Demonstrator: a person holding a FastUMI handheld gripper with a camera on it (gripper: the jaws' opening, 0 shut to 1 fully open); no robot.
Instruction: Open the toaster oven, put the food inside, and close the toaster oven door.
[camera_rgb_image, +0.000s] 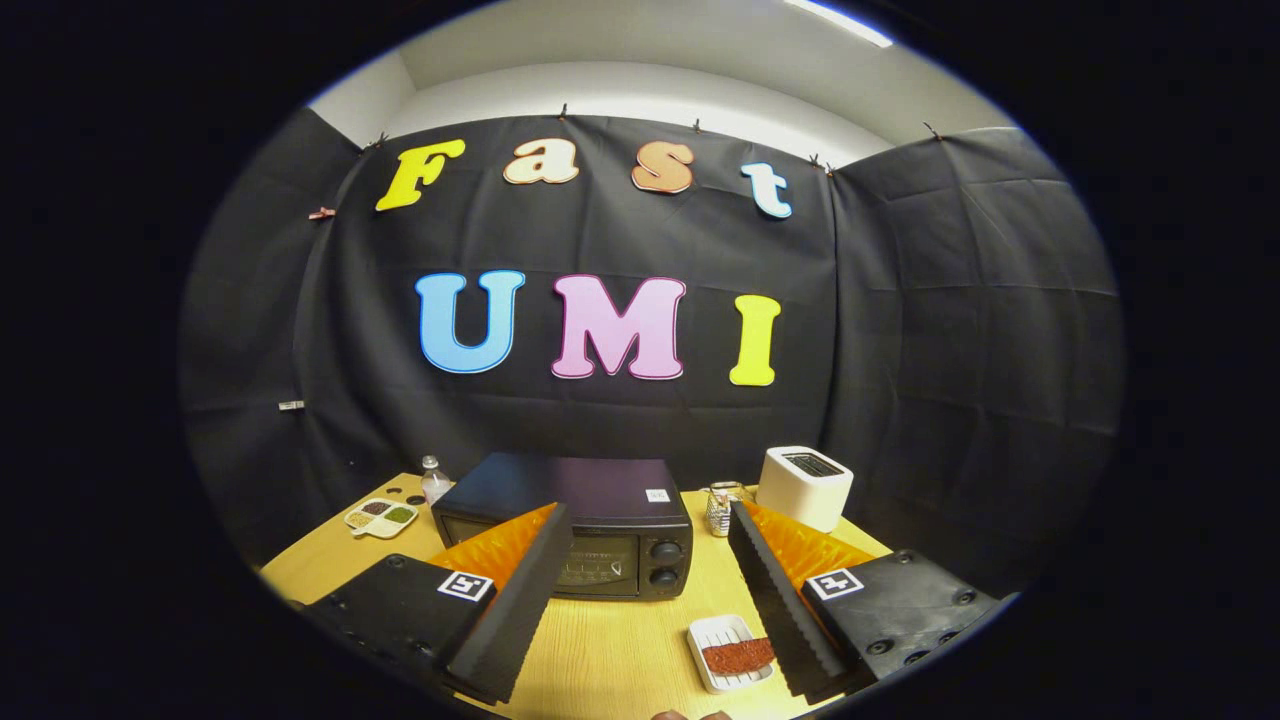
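Note:
A black toaster oven (572, 528) stands on the wooden table (610, 650), door closed, two knobs on its right side. It sits beyond my fingers, partly behind the left one. A small white tray (722, 634) carrying a reddish-brown slab of food (738, 656) lies on the table just inside my right finger. My gripper (645, 600) hovers above the table, open wide, with nothing between its fingers.
A white pop-up toaster (805, 485) stands at the back right, with a small wire-and-glass container (722, 508) beside it. At the back left lie a divided dish of seasonings (381, 517) and a small clear bottle (434, 479). Black cloth walls enclose the table.

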